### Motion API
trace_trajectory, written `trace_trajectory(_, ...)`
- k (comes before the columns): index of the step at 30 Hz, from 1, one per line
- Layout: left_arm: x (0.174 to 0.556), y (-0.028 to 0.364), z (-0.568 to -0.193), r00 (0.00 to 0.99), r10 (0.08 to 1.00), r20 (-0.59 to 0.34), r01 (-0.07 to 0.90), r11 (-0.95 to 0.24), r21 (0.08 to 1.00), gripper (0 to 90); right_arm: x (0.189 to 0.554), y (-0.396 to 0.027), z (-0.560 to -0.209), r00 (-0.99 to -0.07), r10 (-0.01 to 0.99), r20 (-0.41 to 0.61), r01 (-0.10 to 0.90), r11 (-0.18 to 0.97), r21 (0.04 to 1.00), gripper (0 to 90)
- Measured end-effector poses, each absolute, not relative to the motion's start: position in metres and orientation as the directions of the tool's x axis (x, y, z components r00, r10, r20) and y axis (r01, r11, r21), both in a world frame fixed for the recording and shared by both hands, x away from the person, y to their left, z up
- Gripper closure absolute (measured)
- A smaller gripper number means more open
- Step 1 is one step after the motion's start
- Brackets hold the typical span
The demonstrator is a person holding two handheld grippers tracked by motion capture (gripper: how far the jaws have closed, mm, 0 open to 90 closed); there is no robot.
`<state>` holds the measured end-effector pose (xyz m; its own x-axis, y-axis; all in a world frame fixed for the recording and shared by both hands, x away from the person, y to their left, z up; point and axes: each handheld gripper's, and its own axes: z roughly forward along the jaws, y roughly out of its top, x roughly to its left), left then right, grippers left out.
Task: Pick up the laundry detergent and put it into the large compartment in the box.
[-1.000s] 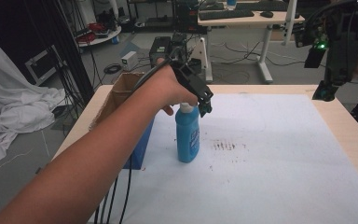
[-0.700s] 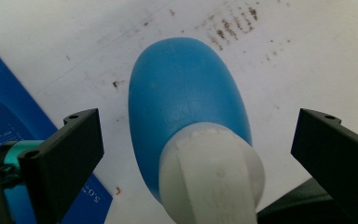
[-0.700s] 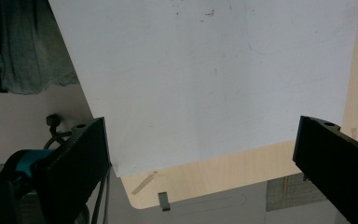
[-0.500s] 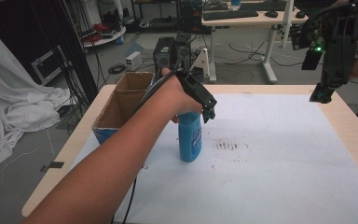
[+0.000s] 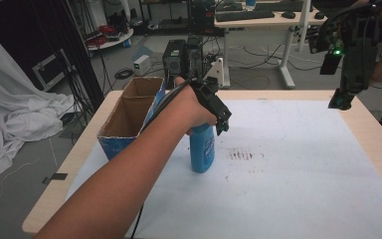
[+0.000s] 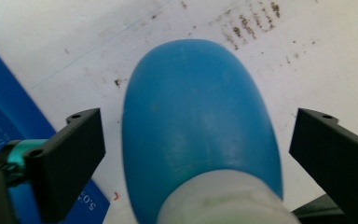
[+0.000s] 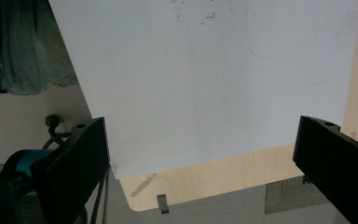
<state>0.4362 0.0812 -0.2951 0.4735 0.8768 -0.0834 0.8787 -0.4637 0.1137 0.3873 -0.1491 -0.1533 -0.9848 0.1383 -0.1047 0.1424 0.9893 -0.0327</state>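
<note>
High view: my left gripper [image 5: 219,119] sits over the top of the blue spray bottle [image 5: 202,153], which stands upright on the white sheet [image 5: 298,164] that covers the table [image 5: 365,127]. The bottle is just right of an open cardboard box [image 5: 129,117] with a blue outer wall, near it but apart as far as I can tell. A patch of dark specks [image 5: 243,154] marks the sheet just right of the bottle. My left hand [image 5: 191,107] hides the bottle's head, so contact cannot be judged from here. My right gripper [image 5: 350,74] hangs in the air above the far right edge of the table, well apart from the bottle, pointing down; a green light shows on its body.

Left gripper view: looking straight down the bottle [image 6: 200,135]. Its blue shoulder and pale neck stand between my two black jaws. The jaws have just been closing a little, yet a clear gap of white sheet shows on each side between pad and bottle. So: wide apart, bottle between them, no grip on it. A corner of the blue box [image 6: 9,135] lies at the left.

Right gripper view: jaws spread wide, nothing between them. Below them lie the white sheet [image 7: 205,79] and the wooden table edge [image 7: 205,179].
</note>
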Motion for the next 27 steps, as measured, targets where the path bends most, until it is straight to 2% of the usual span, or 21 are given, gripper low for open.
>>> trace_trajectory(8, 0.4362, 0.0781, -0.2976, 0.472, 0.879, -0.075, 0.879, -0.462, 0.118, 5.8, 0.3877, -0.1487, -0.1537, -0.985, 0.135, -0.106, 0.139, 0.99, -0.035, 2.6)
trace_trajectory(13, 0.4356, 0.0778, -0.2979, 0.472, 0.877, -0.086, 0.88, -0.462, 0.112, 13.8, 0.388, -0.1485, -0.1544, -0.986, 0.133, -0.105, 0.137, 0.99, -0.037, 2.6)
trace_trajectory(18, 0.4353, 0.0785, -0.2974, 0.47, 0.879, -0.085, 0.881, -0.46, 0.112, 14.4, 0.3881, -0.1471, -0.1552, -0.986, 0.131, -0.103, 0.136, 0.99, -0.036, 2.6)
trace_trajectory(27, 0.4365, 0.0783, -0.2981, 0.478, 0.875, -0.083, 0.877, -0.469, 0.107, 20.8, 0.3881, -0.1449, -0.1558, -0.986, 0.132, -0.104, 0.137, 0.99, -0.038, 2.6)
